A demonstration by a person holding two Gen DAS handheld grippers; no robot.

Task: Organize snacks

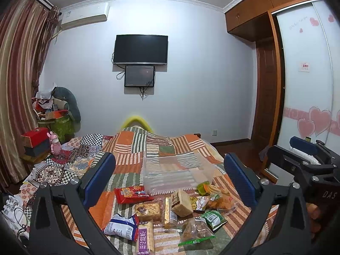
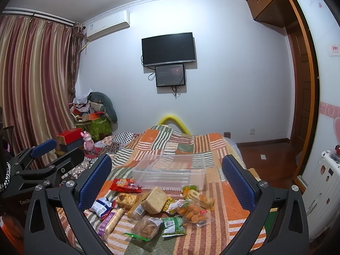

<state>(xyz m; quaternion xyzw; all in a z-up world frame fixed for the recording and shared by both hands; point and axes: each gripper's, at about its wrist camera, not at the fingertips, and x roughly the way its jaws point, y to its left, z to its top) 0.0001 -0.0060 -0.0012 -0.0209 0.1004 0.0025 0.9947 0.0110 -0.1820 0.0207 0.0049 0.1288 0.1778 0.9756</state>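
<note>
Several snack packets lie in a heap on the patchwork bedspread [image 1: 136,146]: a red bag [image 1: 132,194], a blue and white bag [image 1: 122,227], a purple-labelled bar [image 1: 145,239], a green packet [image 1: 212,217] and a tan block [image 1: 181,201]. Behind them stands an empty clear plastic bin [image 1: 174,173]. My left gripper [image 1: 170,182] hangs open above the heap. My right gripper [image 2: 167,182] is open too, over the same heap, with the red bag [image 2: 125,184], green packet [image 2: 174,226] and clear bin [image 2: 170,173] in front. Neither holds anything.
The other gripper shows at the right edge of the left wrist view [image 1: 308,163] and at the left edge of the right wrist view [image 2: 42,163]. A red box [image 2: 70,137] and pink toy [image 2: 88,141] sit left of the bed. A white suitcase [image 2: 325,191] stands at right.
</note>
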